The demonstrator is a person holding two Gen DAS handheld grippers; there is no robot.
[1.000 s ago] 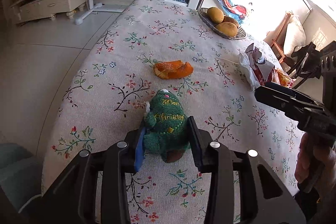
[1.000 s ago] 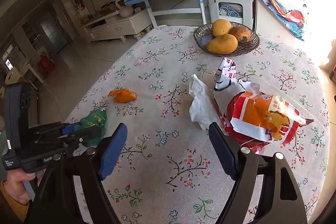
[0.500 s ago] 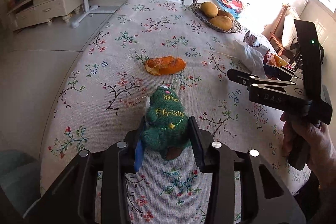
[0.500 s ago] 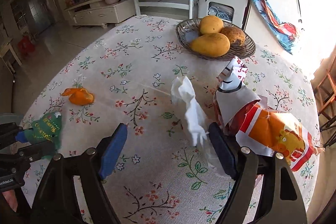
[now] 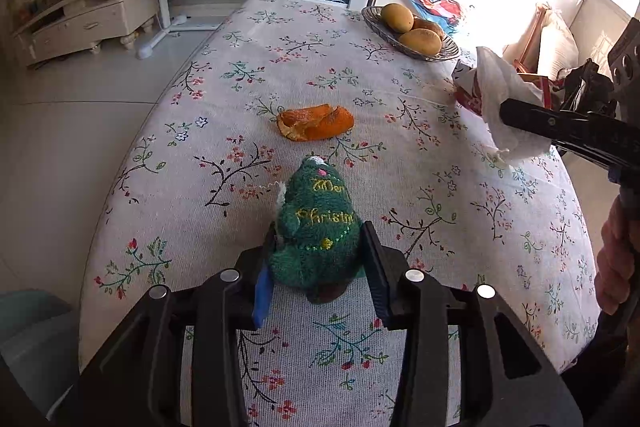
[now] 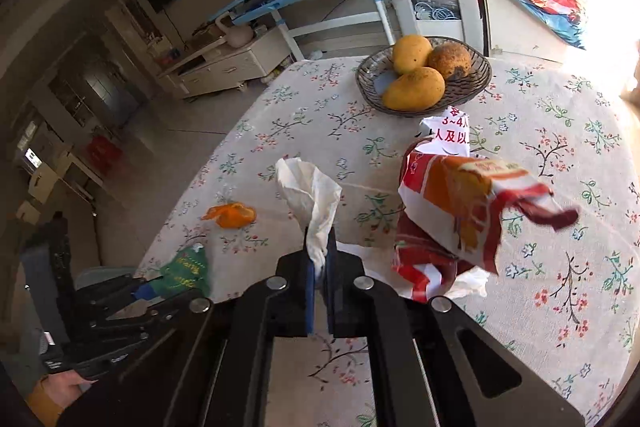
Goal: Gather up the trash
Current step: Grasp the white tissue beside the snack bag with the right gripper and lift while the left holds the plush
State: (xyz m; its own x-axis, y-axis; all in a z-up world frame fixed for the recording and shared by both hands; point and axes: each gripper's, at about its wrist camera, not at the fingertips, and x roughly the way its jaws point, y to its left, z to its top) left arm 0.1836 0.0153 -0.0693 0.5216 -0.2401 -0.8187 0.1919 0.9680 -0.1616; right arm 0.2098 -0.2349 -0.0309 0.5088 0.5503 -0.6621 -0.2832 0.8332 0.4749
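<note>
Left hand-held gripper (image 5: pixel 320 259) at bottom centre of the left wrist view, jaws narrow and clamped on a green knitted Christmas-tree toy with yellow lettering (image 5: pixel 318 227), base of the toy between the blue pads, tip pointing up the frame over the floral-clothed bench (image 5: pixel 280 39). Just above the toy, lying apart on the cloth, a curled piece of orange peel (image 5: pixel 316 123). Right hand-held gripper (image 6: pixel 319 267) at lower centre of the right wrist view, jaws just snapped fully together on a crumpled white paper tissue (image 6: pixel 310 195), lower end pinched between the pads, upper part standing free above them toward frame centre. Same tissue seen at the right edge of the left wrist view, lifted clear of the cloth. To the right of the tissue in the right wrist view, a crumpled red, orange and white snack wrapper (image 6: pixel 460 211), partly blurred; whether resting on the cloth or raised, cannot tell. Beyond it, upper centre, a woven wire basket (image 6: pixel 476 83) with three yellow-brown fruits (image 6: pixel 416 89). At lower left of that view, a hand (image 6: pixel 56 387) under the left tool.
</note>
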